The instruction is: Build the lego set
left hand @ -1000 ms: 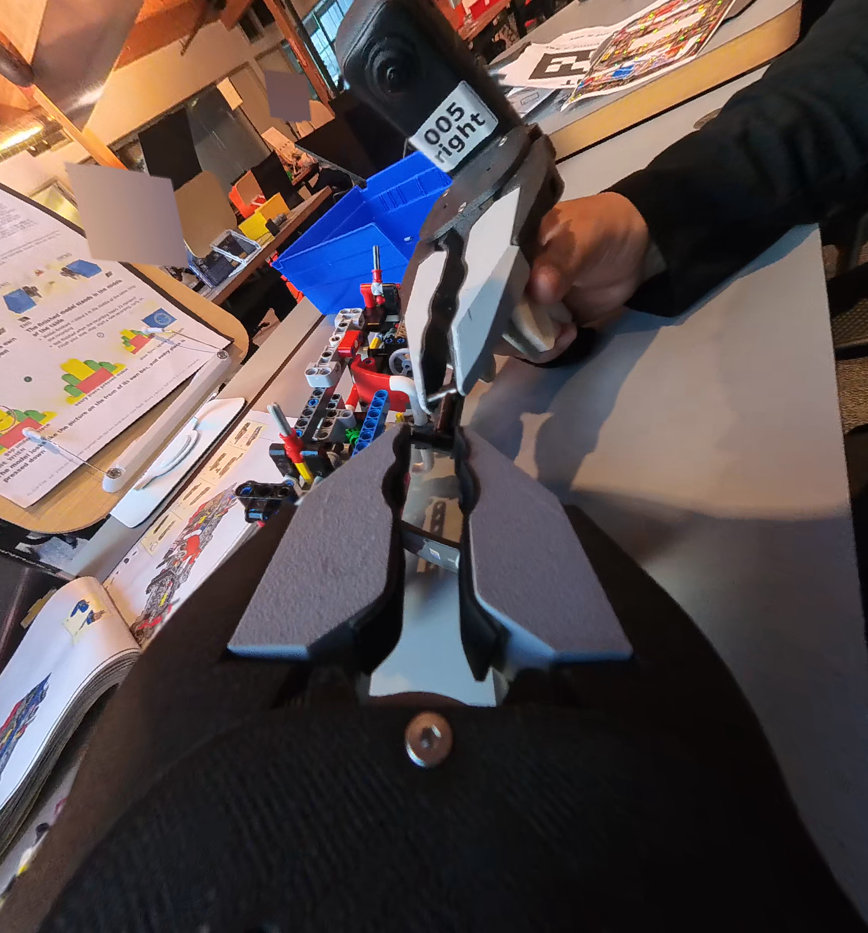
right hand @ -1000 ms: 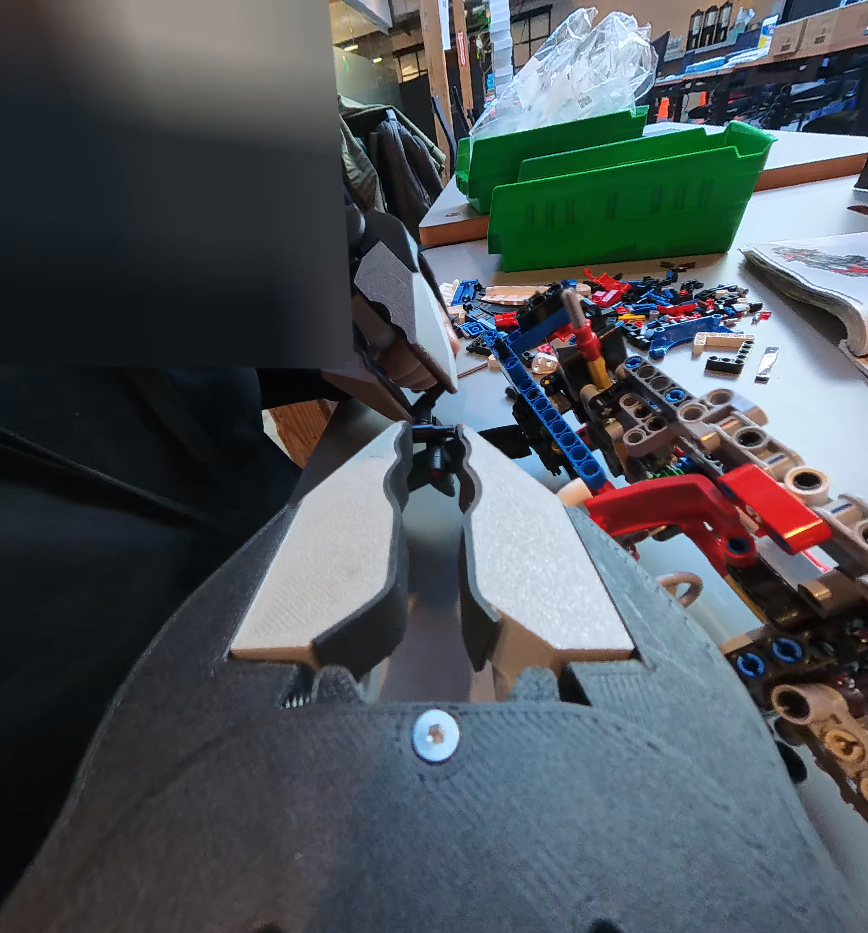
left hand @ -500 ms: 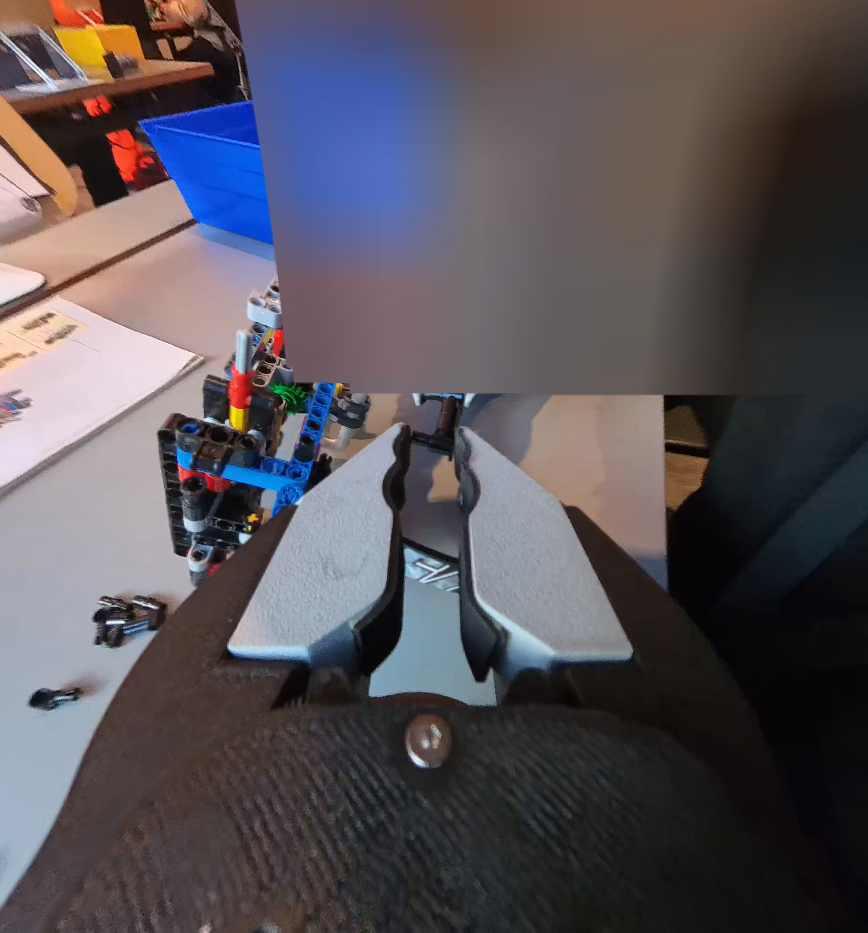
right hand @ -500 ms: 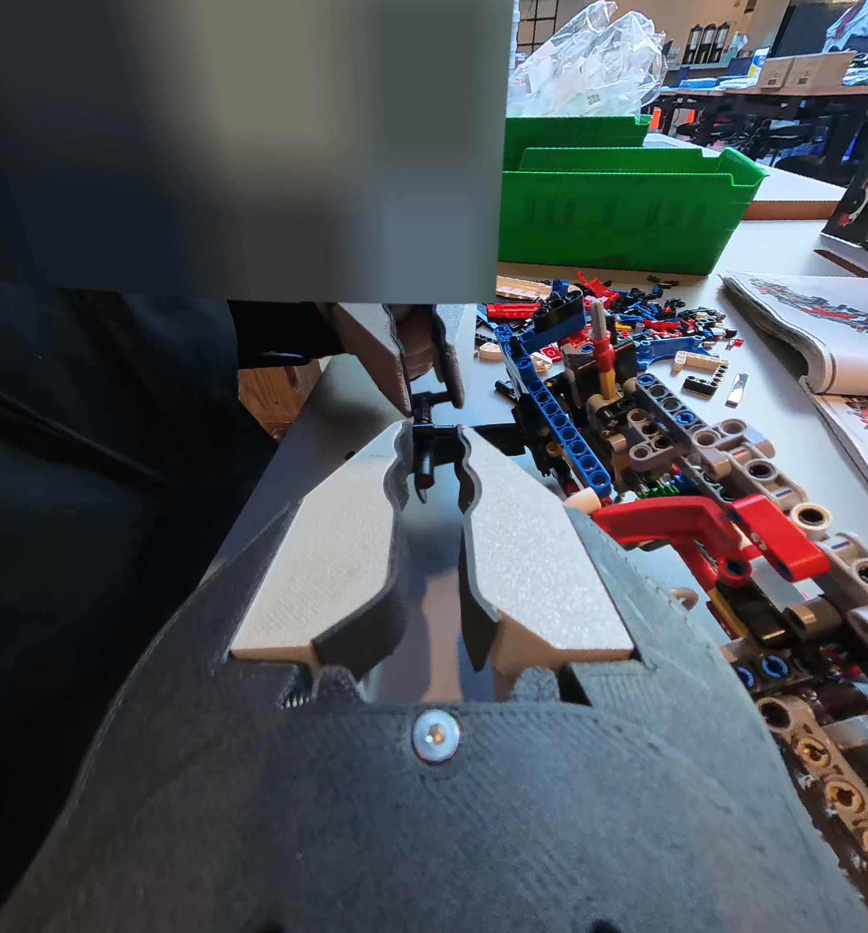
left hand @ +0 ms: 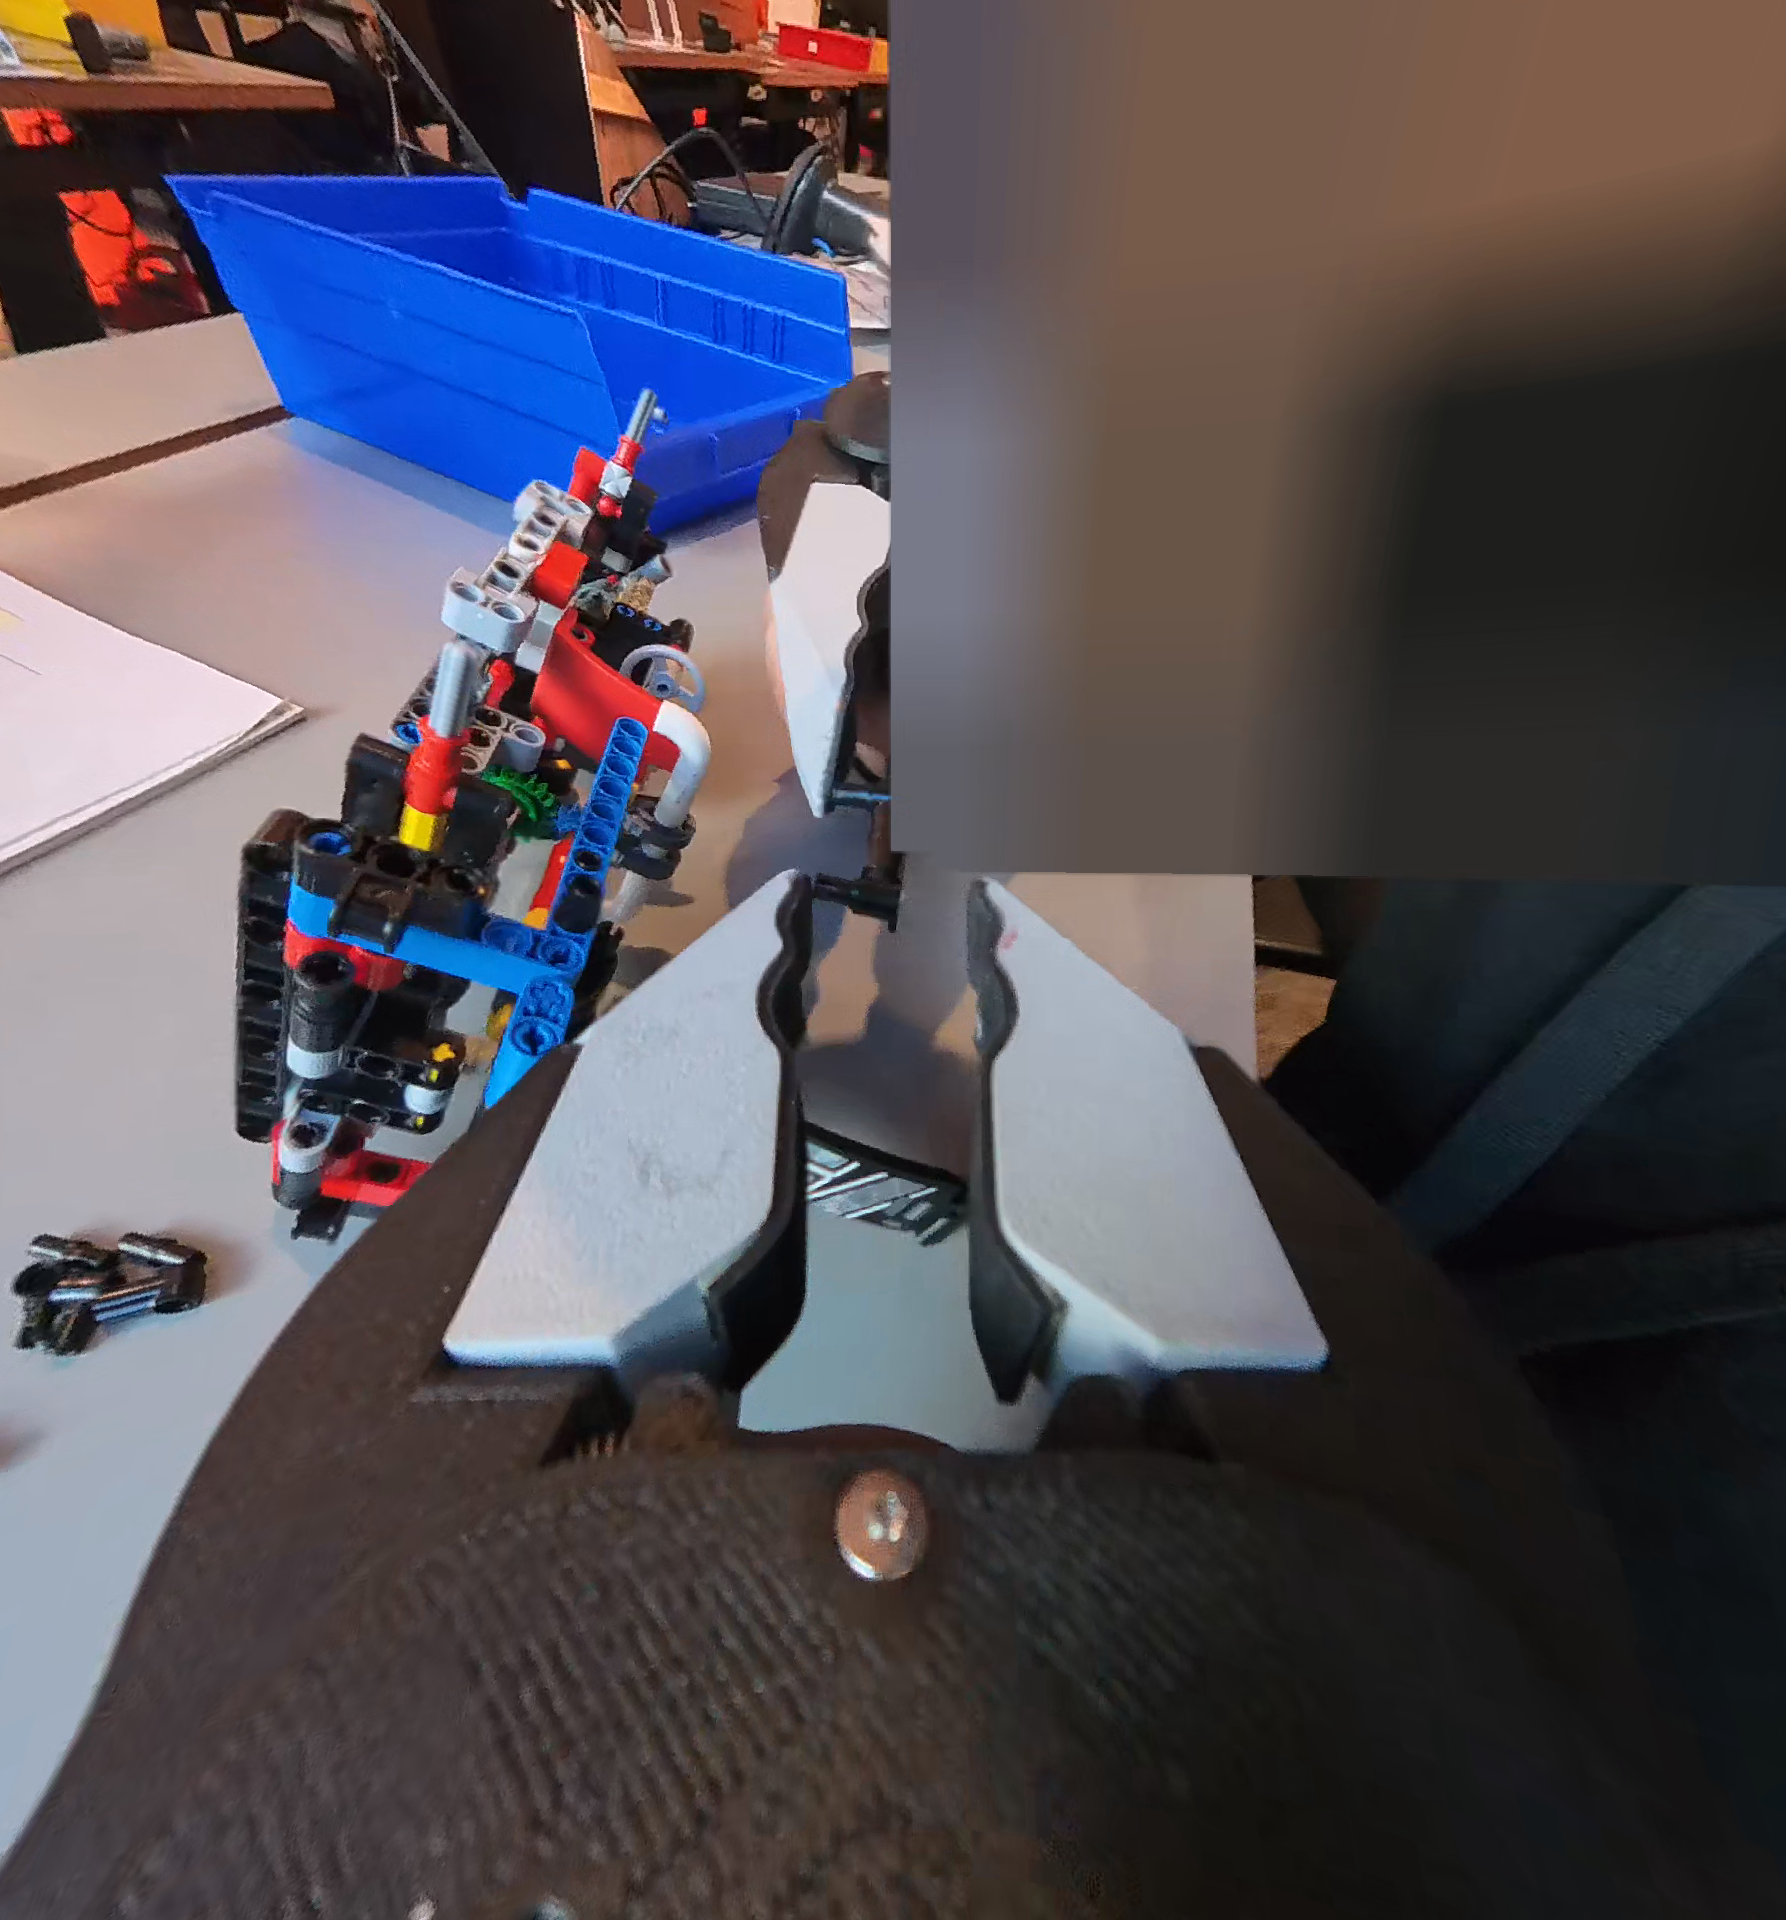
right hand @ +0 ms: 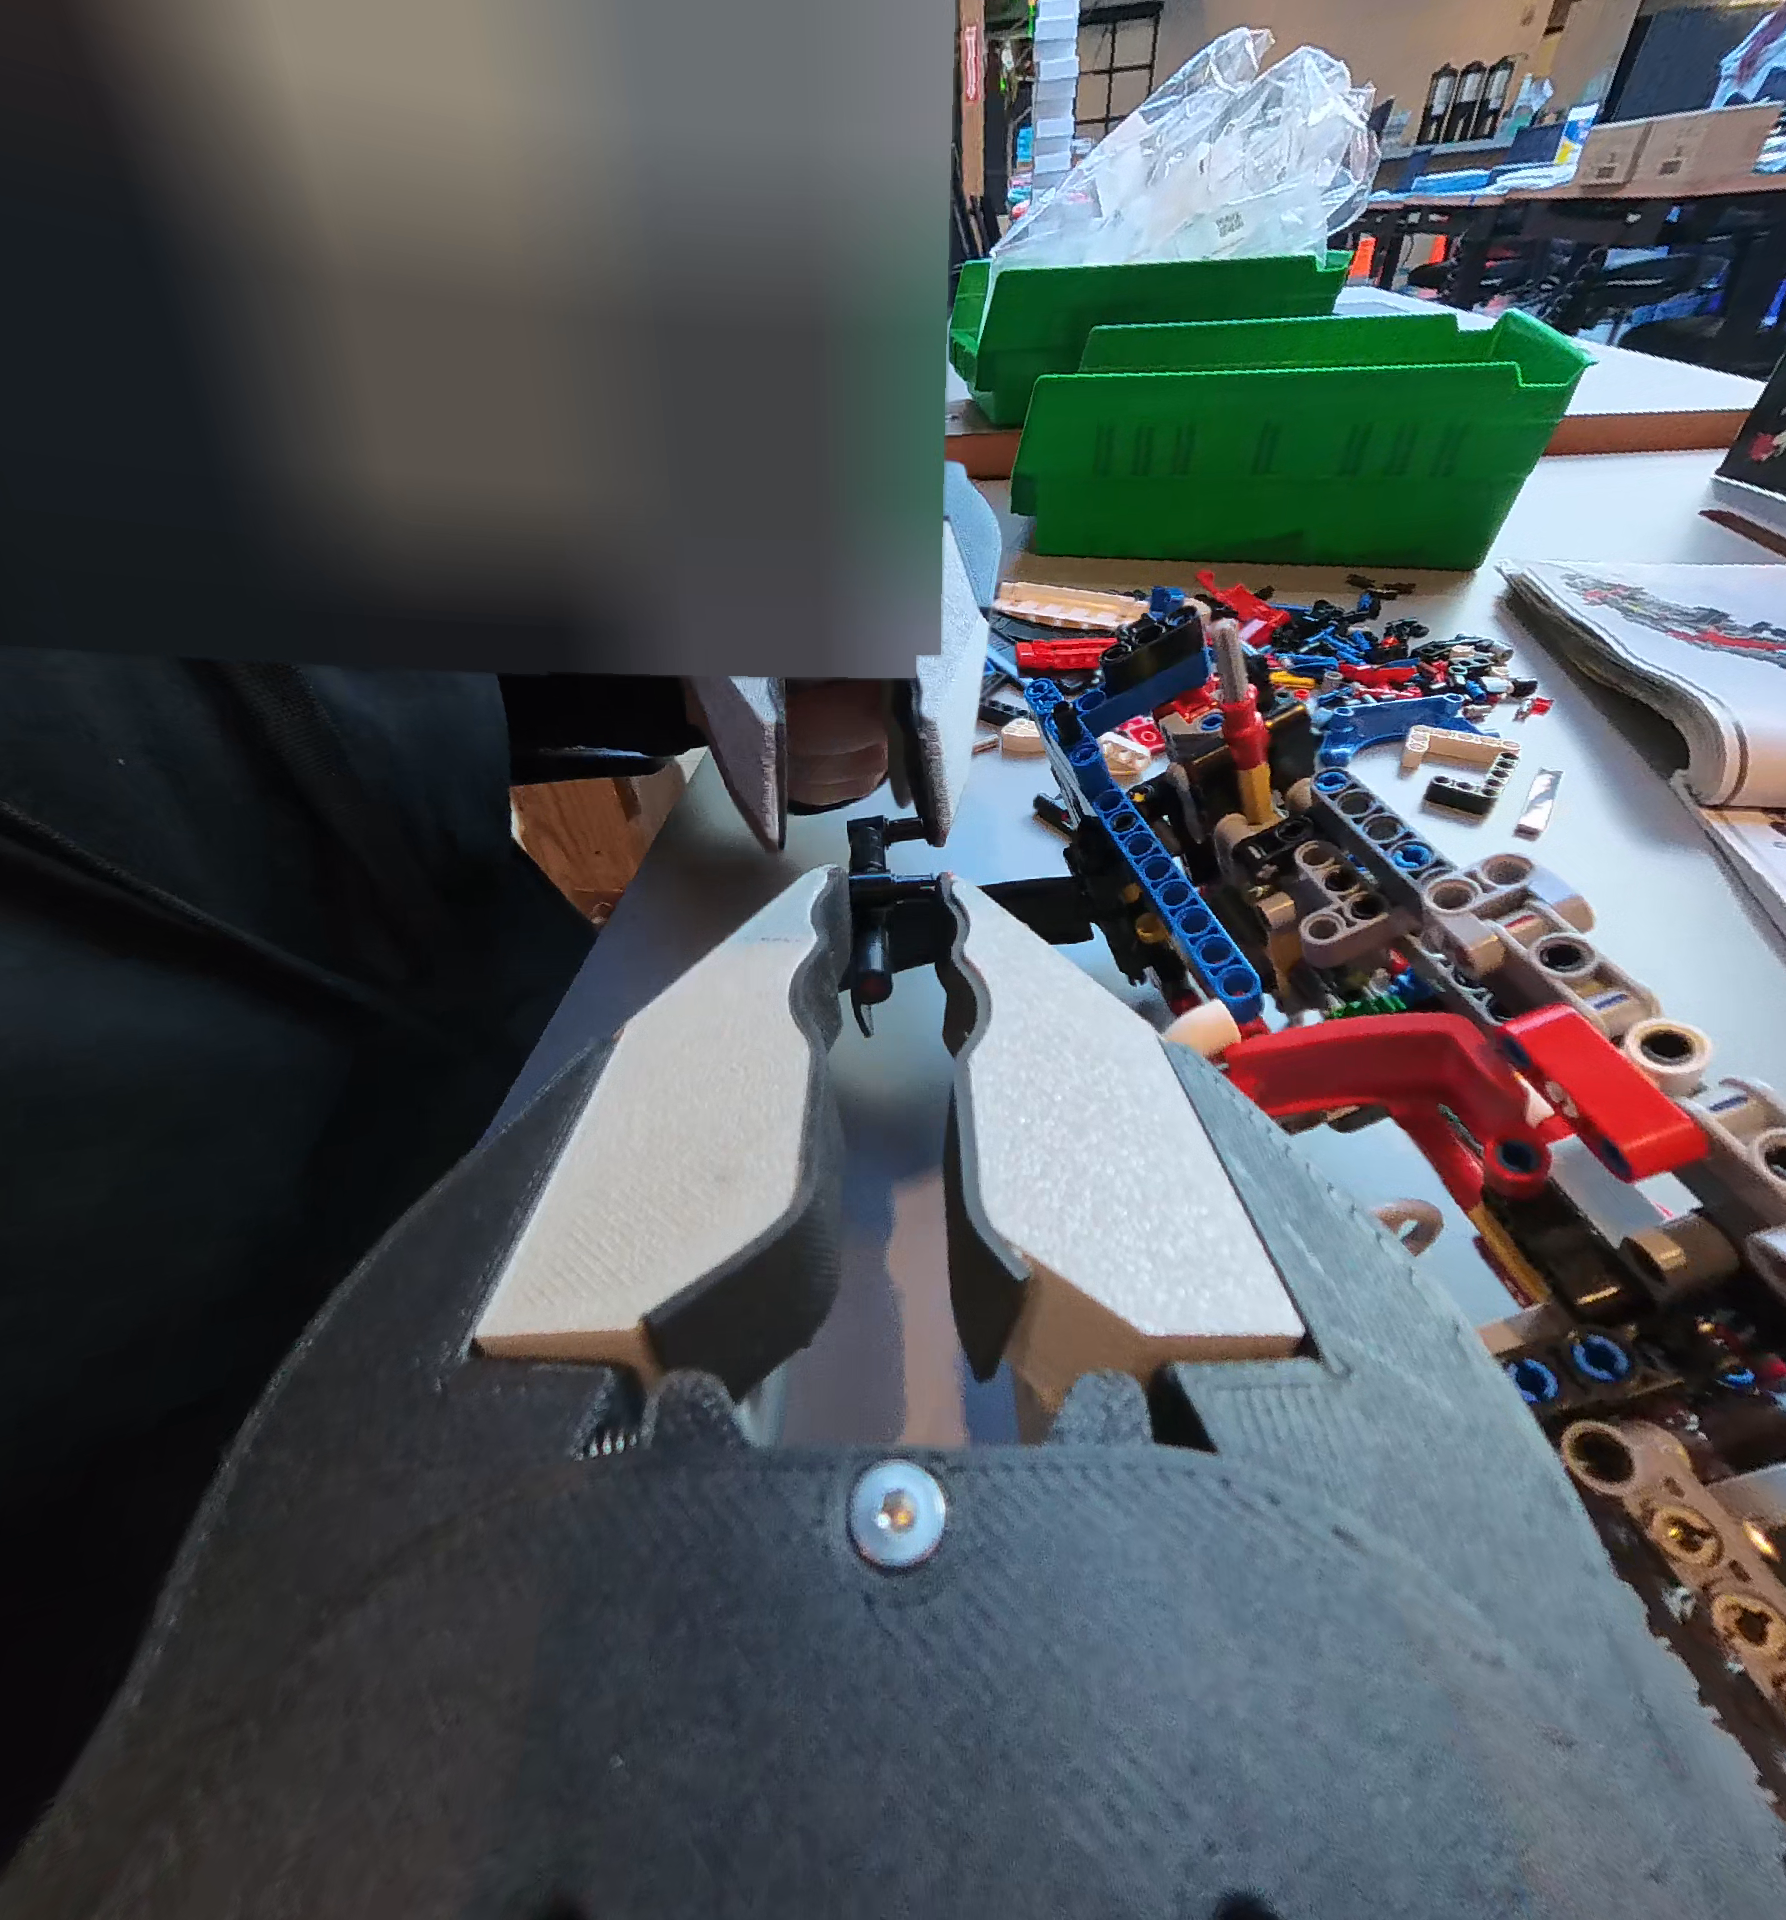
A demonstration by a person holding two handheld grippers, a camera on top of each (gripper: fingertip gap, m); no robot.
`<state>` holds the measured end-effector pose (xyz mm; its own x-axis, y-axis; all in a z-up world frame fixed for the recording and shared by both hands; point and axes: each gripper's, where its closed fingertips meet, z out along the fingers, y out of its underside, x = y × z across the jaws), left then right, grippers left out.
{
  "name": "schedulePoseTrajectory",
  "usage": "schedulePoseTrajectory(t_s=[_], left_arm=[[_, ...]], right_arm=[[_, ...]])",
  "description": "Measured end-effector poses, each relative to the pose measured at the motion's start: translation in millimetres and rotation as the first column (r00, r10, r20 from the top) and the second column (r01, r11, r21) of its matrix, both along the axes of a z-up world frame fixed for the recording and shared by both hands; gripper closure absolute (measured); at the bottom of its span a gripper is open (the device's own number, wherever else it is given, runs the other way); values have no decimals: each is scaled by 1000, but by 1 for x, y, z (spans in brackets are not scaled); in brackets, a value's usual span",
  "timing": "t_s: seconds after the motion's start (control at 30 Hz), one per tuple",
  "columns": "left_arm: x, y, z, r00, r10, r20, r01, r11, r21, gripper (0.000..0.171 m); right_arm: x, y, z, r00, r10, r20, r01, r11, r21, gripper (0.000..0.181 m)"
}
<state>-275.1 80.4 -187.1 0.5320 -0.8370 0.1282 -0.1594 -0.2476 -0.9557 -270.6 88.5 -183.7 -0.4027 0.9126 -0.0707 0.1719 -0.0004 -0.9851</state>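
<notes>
Right wrist view: right gripper (right hand: 894, 899) pinches a small black connector (right hand: 876, 935). Left gripper (left hand: 884, 904) stands parted at 12 o'clock, the lego model (left hand: 484, 831) at its 10 o'clock.

Each gripper has two pale grey wedge-shaped fingers with wavy black inner edges, set in a black, ridged printed body with one silver screw at its centre: the left gripper (left hand: 884, 904) and the right gripper (right hand: 894, 904). The person wears dark sleeves (right hand: 245, 883).
</notes>
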Motion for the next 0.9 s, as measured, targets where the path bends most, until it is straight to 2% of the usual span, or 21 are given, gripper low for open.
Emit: schedulePoseTrajectory(t_s=[0.1,0.33,0.4,0.63,0.7,0.77,0.83,0.9], left_arm=[[-1,2,-3,999,11,-34,-9,999,34,151],[-1,2,-3,1000,14,-20,-13,999,44,149],[-1,2,-1,1000,5,-12,-4,999,52,157],[-2,4,-5,1000,2,-11,-2,1000,3,158],[-3,7,-3,999,15,32,-14,999,-47,158],[-6,12,-4,997,43,57,-37,994,-100,158],[-9,15,-3,995,60,85,-48,989,-137,158],[-12,18,-1,989,80,123,-56,982,-182,158]], right_arm=[[0,-1,2,1000,12,-3,-12,1000,-24,168],[0,-3,1,999,33,3,-33,998,-58,169],[0,-4,1,999,40,1,-40,997,-62,169],[-2,-1,0,1000,22,7,-21,999,-46,168],[-3,2,1,1000,-8,3,8,1000,-8,168],[-3,6,2,998,-53,-13,54,995,78,154],[-1,9,3,995,-96,-38,101,973,208,150],[-1,9,0,989,-134,-53,145,922,360,149]])
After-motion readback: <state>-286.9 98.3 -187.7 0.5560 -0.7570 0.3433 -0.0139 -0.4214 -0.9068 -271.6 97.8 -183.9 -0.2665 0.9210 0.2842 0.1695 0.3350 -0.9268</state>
